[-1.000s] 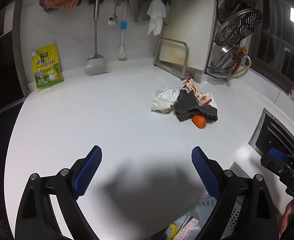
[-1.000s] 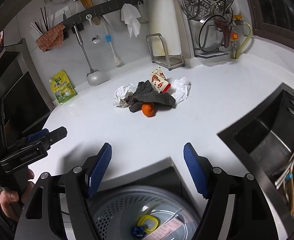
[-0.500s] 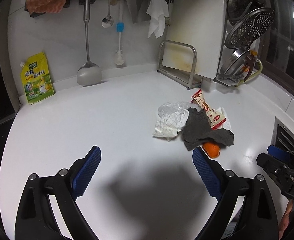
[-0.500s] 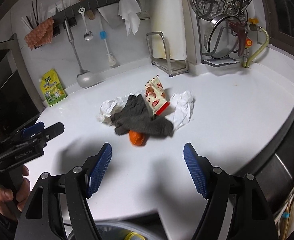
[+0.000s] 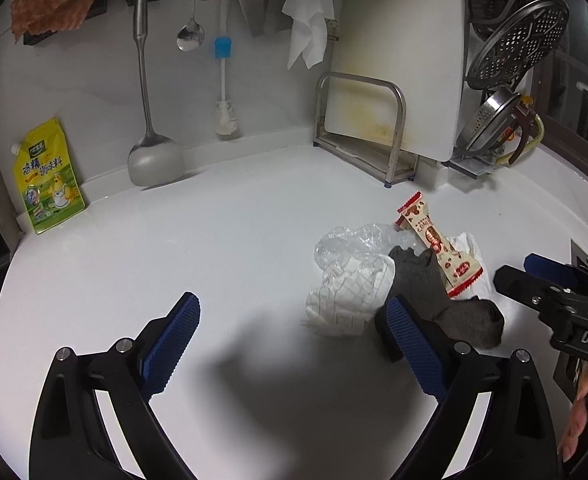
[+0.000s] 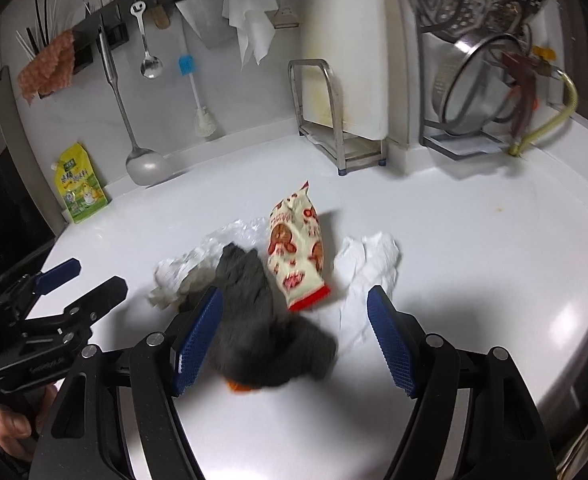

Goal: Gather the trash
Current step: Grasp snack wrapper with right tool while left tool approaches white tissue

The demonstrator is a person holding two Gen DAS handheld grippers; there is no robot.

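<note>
White surface (image 6: 474, 248) bearing trash heap mid-way: grey cloth (image 6: 253, 300), snack wrapper (image 6: 296, 248), tissue (image 6: 374, 264). Right claw (image 6: 294, 340) spread, straddling cloth; left claw (image 5: 294, 344) spread, empty. Better lowered squarely before pinching.

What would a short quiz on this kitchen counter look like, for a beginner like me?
1. True or false: the right gripper has its jaws shut on the snack wrapper.
2. What lies partly under the grey cloth at its near edge: A an orange object, B a spoon, C a bottle?
3. Which item stands against the wall at the far left of the counter?

Key
1. False: both the right gripper and the left gripper are open and hold nothing.
2. A.
3. The yellow pouch.
</note>
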